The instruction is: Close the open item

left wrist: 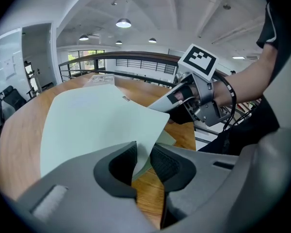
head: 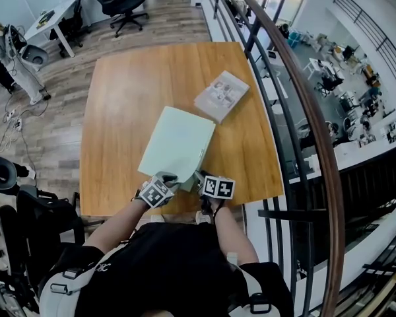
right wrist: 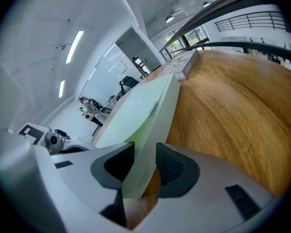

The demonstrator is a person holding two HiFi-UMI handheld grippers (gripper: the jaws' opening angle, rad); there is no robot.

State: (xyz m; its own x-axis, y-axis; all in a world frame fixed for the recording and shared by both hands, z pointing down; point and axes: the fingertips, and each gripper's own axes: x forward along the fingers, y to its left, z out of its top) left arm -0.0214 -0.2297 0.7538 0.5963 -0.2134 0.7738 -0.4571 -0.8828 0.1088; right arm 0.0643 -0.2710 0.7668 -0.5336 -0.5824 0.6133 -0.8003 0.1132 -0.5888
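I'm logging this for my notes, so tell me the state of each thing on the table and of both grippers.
Folder: almost closed, cover bowed up at the near edge.
Booklet: closed, lying flat.
Left gripper: jaws open, cover between them.
Right gripper: jaws shut on the folder's edge.

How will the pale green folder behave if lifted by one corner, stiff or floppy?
Probably floppy: the cover of the green folder bends in a curve above the page below. Likely light, as it looks thin. It may slide on the smooth wooden table if pushed.
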